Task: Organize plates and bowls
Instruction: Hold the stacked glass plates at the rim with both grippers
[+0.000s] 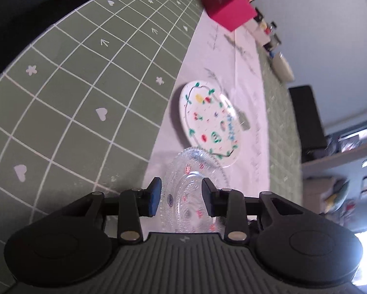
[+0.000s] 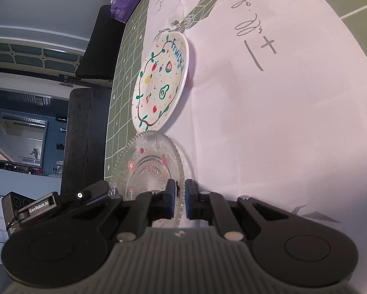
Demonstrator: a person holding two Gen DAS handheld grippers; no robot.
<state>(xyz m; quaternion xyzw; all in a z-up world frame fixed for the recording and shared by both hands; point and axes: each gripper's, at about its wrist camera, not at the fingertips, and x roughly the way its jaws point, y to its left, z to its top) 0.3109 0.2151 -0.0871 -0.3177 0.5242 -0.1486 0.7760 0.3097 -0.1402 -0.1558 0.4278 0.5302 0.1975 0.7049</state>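
A clear glass plate (image 1: 190, 191) with small red marks lies on white paper, close in front of both cameras; it also shows in the right wrist view (image 2: 149, 166). My right gripper (image 2: 181, 199) is shut on its near rim. My left gripper (image 1: 181, 197) is open, its blue-padded fingers on either side of the glass plate without touching it. Just beyond lies a white plate (image 1: 207, 122) painted with fruits and a green vine; in the right wrist view the white plate (image 2: 160, 80) reads "Fruity". The glass plate's rim nearly touches it.
A white paper sheet (image 2: 269, 122) with handwriting covers a green grid tablecloth (image 1: 80, 78). A pink box (image 1: 228, 7), bottles and jars (image 1: 266, 29) and a white dish (image 1: 282, 67) stand at the table's far end. A dark bench (image 2: 85, 134) runs beside the table.
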